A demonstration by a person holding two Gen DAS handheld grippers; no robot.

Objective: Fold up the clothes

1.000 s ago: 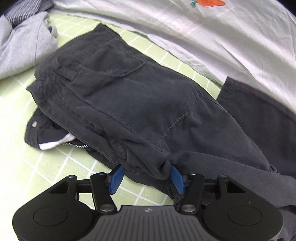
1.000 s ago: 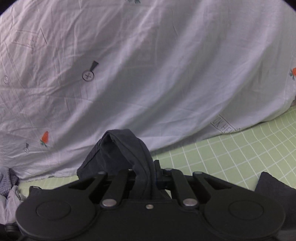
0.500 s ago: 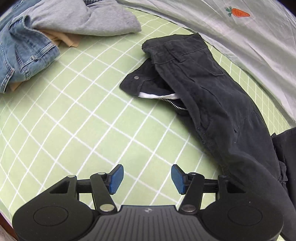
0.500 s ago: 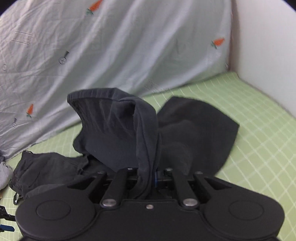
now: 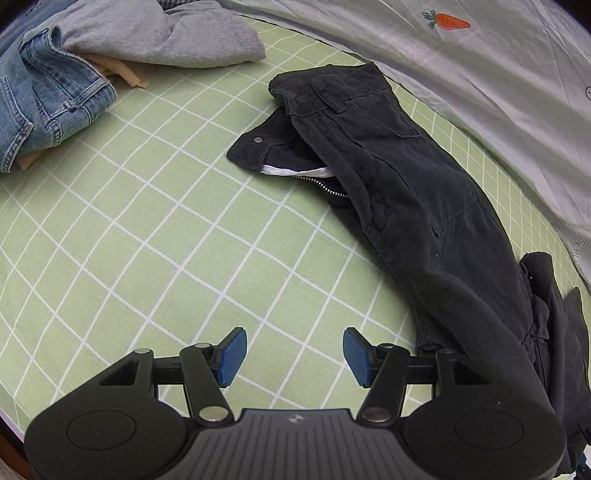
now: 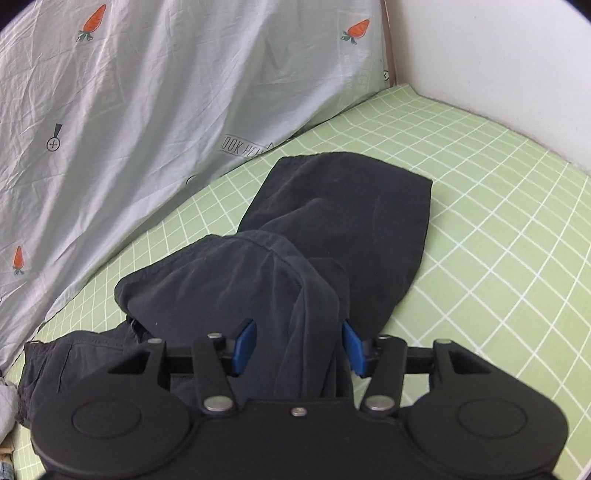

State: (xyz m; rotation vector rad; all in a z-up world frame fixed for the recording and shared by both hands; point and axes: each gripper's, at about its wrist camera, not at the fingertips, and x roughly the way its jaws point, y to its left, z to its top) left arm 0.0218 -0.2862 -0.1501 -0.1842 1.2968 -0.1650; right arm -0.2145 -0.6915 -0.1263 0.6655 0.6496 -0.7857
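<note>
Dark charcoal trousers (image 5: 413, 192) lie along the green checked sheet, waistband with open fly and zipper at the far end, legs running toward the near right. My left gripper (image 5: 291, 354) hovers open over bare sheet, to the left of the trousers, with nothing between its blue pads. In the right wrist view the trouser legs (image 6: 343, 218) lie partly doubled over, and a raised fold of the dark cloth (image 6: 295, 295) drapes between the blue pads of my right gripper (image 6: 299, 347), whose jaws stand wide apart.
Blue jeans (image 5: 40, 96) and a grey garment (image 5: 159, 33) are piled at the far left. A pale carrot-print quilt (image 6: 147, 103) slopes along the back. A white wall (image 6: 498, 55) bounds the bed at the right corner.
My left gripper released the trousers and pulled back over the sheet. My right gripper carried the leg cloth over, lowered it, and opened from shut on it.
</note>
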